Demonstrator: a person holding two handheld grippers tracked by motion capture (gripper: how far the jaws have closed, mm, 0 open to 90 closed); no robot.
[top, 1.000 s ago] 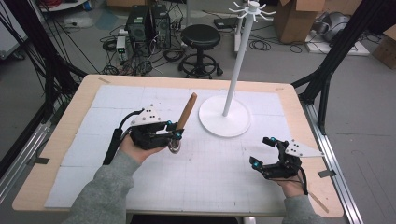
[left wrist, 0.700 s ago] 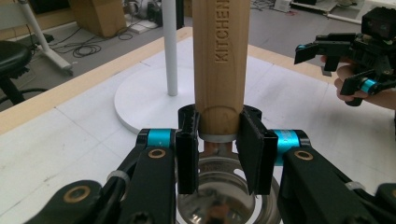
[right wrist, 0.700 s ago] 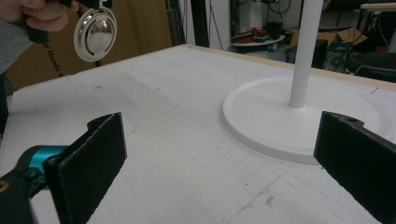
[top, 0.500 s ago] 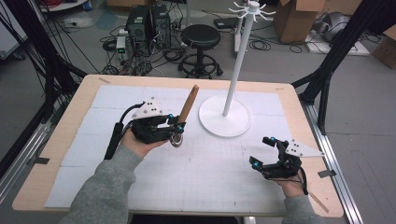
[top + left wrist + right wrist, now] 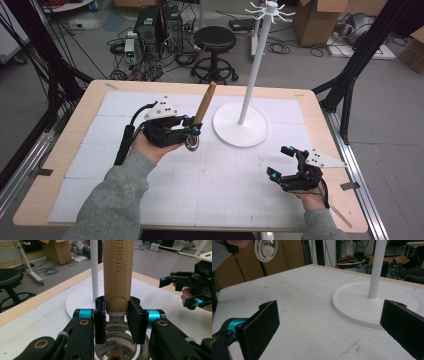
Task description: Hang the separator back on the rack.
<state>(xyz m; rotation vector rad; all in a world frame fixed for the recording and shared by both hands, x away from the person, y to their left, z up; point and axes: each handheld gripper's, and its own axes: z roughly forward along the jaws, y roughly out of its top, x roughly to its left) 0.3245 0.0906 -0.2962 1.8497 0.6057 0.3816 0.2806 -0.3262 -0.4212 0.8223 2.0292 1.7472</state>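
Note:
A utensil with a wooden handle [image 5: 205,102] [image 5: 117,272] and a round metal bowl [image 5: 192,144] [image 5: 117,345] [image 5: 265,248] hangs above the white mat, handle tilted up and away. My left gripper [image 5: 192,131] [image 5: 117,315] is shut on the handle's lower end, just above the bowl. A white stand has a round base [image 5: 240,131] [image 5: 80,298] [image 5: 362,305] and a tall pole [image 5: 252,70] with hooks on top; it rises just right of the utensil. My right gripper [image 5: 279,161] [image 5: 333,327] rests open near the table's front right, with nothing between its pads.
The white gridded mat [image 5: 215,190] covers most of the wooden table [image 5: 70,145]. Beyond the far edge stand a black stool [image 5: 214,40], computer towers [image 5: 155,25] and floor cables. Black frame legs [image 5: 350,75] flank the table.
My left gripper has lifted the utensil a little off the mat and carried it slightly farther away. The right gripper has stayed where it was.

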